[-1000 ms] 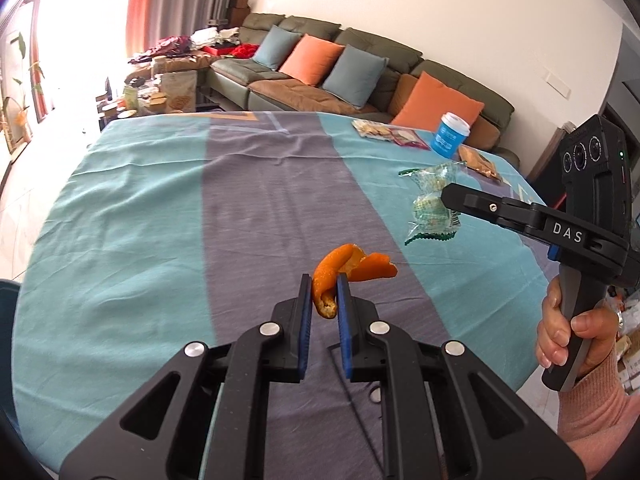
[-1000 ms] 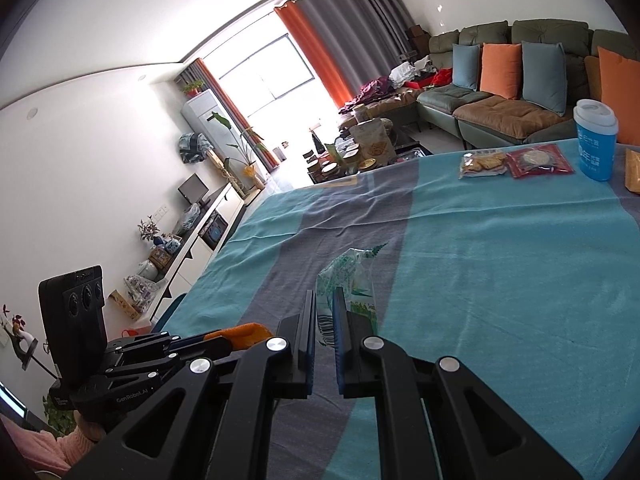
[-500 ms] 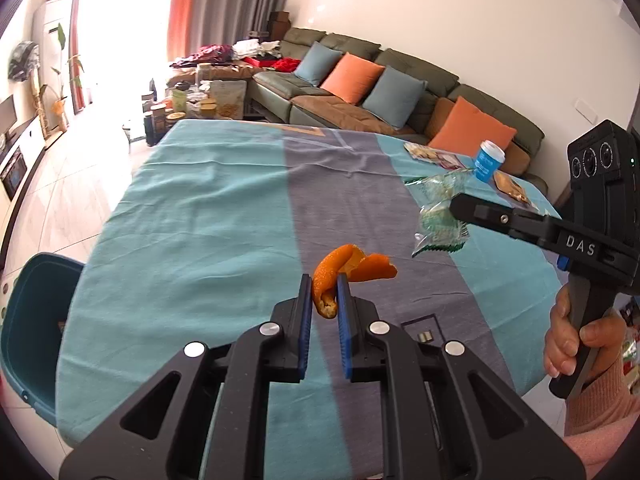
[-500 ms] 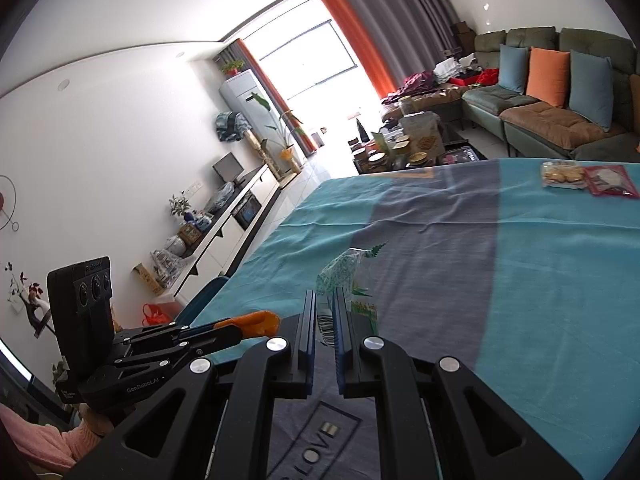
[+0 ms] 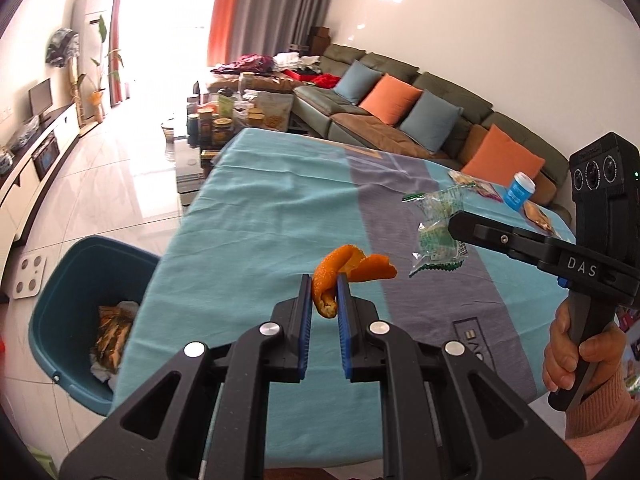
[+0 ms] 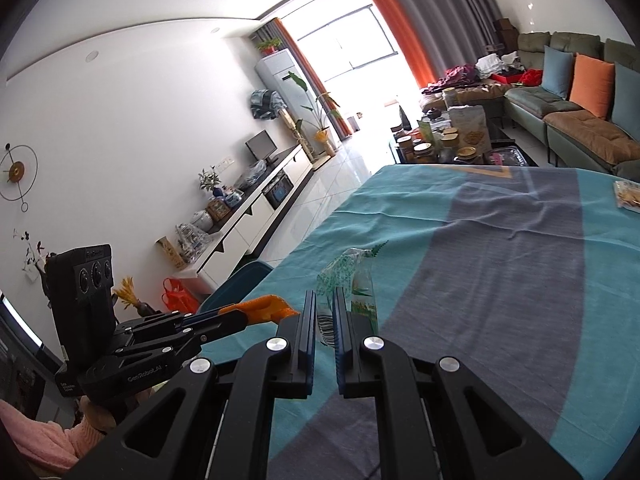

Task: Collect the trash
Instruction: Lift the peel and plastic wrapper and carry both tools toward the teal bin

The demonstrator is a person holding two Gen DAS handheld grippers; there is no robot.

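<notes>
My left gripper is shut on a curled orange peel and holds it above the near left part of the table. My right gripper is shut on a clear green-printed plastic wrapper, which also shows in the left wrist view, held above the table to the right of the peel. A teal trash bin stands on the floor beside the table's left edge, with crumpled trash inside. Its rim shows in the right wrist view.
The table wears a teal and grey cloth. At its far right lie snack packets and a blue cup. A white scale lies on the floor by the bin. A sofa and cluttered coffee table stand behind.
Both grippers have swung left with their trash held. The bin has come into view at the left, and the far right of the table has slid out of the right wrist view.
</notes>
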